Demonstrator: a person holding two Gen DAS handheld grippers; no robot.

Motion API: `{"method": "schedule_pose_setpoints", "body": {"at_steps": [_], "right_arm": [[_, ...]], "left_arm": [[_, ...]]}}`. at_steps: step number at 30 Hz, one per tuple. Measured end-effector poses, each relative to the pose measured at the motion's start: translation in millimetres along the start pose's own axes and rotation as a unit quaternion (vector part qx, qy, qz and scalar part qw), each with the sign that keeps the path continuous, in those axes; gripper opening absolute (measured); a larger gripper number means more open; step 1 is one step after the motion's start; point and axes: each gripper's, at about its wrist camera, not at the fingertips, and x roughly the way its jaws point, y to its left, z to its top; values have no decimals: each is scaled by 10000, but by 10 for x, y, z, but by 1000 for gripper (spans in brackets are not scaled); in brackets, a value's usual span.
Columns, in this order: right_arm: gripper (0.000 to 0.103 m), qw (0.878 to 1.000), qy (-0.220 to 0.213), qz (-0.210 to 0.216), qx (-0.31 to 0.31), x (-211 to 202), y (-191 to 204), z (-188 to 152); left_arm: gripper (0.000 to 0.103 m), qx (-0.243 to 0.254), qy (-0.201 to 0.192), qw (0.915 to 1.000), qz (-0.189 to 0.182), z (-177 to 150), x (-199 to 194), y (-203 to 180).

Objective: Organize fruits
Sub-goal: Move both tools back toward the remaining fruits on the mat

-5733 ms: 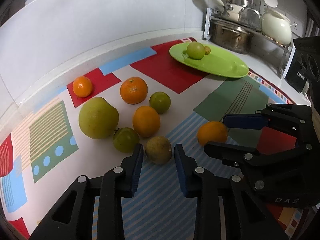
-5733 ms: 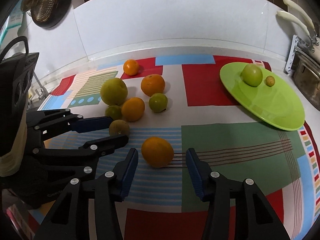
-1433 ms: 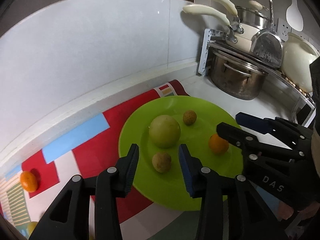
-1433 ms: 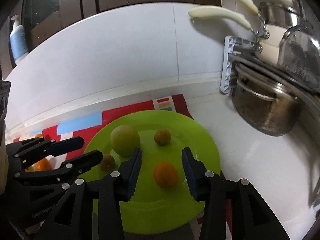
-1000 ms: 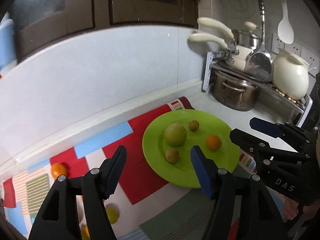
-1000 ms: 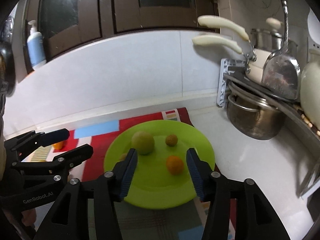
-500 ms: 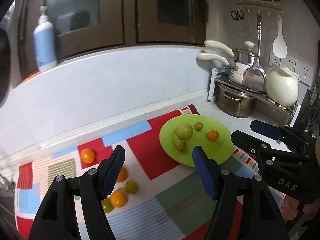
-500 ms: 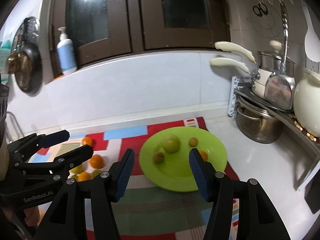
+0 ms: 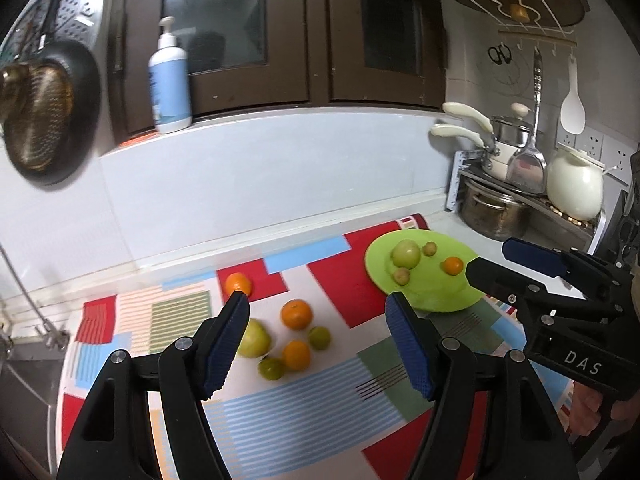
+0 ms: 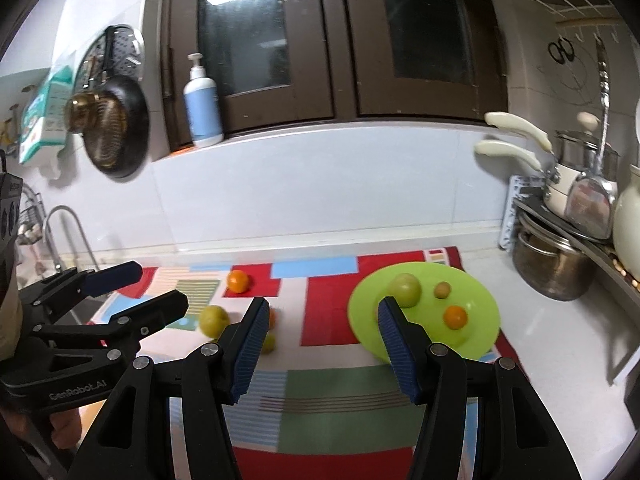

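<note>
— Fruit (image 9: 296, 314) lies loose on the patterned mat (image 9: 304, 396), lower centre of the left view; four pieces sit on the green plate (image 9: 440, 300) at centre right.

— And the claws?

— Left gripper (image 9: 316, 342) and right gripper (image 10: 320, 342) hang released and empty, above the counter. The loose cluster lies ahead of the left one, which looks nearer.

A white counter (image 9: 452, 224) carries a patterned mat (image 9: 320, 392) holding loose fruits (image 9: 296, 314) and a green plate (image 9: 432, 300).
</note>
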Motion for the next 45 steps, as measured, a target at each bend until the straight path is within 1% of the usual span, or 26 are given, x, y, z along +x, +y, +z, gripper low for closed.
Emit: {"method": "schedule_pose_setpoints", "body": {"at_steps": [10,20,27,31,37,45], "right_arm": [[57,9990,-57,323,-287,-13,324,-12],[57,9976,46,459,-520,124,533,-44],[57,9957,274,514,-719,307,585,-105],[57,9937,423,568,-873,459,599,-140],[57,9902,670,615,-1056,711,614,-197],[57,9830,1126,749,-1244,1082,615,-328]], "left_arm": [[70,-109,13,9997,219,-164,-171,235],[70,-80,95,9994,315,-283,-112,373],[70,-9,163,9995,272,-359,45,418],[70,141,239,9992,291,-407,170,426],[70,201,518,9982,225,-526,416,467],[70,198,886,9958,105,-683,765,501]]}}
